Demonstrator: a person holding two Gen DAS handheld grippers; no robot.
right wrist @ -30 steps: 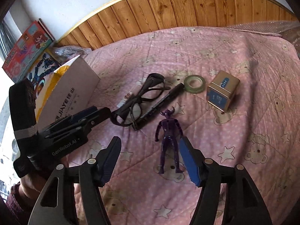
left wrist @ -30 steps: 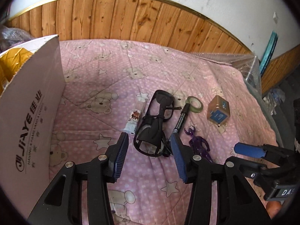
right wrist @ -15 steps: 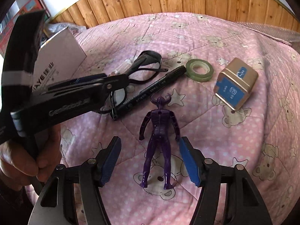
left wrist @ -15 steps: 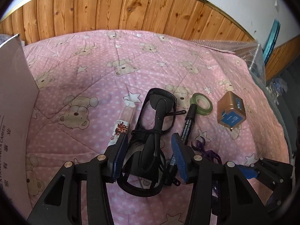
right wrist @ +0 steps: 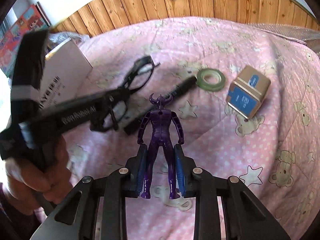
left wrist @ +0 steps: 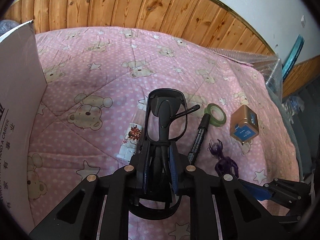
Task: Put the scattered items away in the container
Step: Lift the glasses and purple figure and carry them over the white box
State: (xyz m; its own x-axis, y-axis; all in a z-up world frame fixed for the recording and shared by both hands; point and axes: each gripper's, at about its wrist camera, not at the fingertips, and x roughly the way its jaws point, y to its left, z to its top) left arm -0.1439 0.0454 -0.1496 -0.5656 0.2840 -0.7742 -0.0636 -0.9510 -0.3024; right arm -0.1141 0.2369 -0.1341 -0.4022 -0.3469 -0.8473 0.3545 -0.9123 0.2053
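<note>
- We have our left tongs (left wrist: 159, 170) closing around the black glasses (left wrist: 167, 118), the blue pads pressing the folded frame near its middle so the lenses stick out toward the far side.
- Our right tongs (right wrist: 161, 170) are closing on the purple figure (right wrist: 160, 132), pads against its legs; we judge the legs the narrowest straight part, which gives a firmer pinch than the spread arms.
- Both things lie on the pink bed quilt (left wrist: 100, 84), in the near middle of the scatter, which is likely why we took them first and together.
- The figure is glossy, translucent purple plastic with a horned head, lying with its head toward the far side; it looks rigid and light.
- The glasses are dark-rimmed, temples folded across the lenses.
- Not yet gathered: the black marker (left wrist: 198, 138) just right of the glasses, the green tape roll (left wrist: 217, 115) touching its far tip, the tan and blue box (left wrist: 244, 125) further right, and a small white tube (left wrist: 131, 140) just left of the glasses.
- The white cardboard box (left wrist: 18, 92) stands on the left edge of the bed; we take it for the container, so both loads must travel left.
</note>
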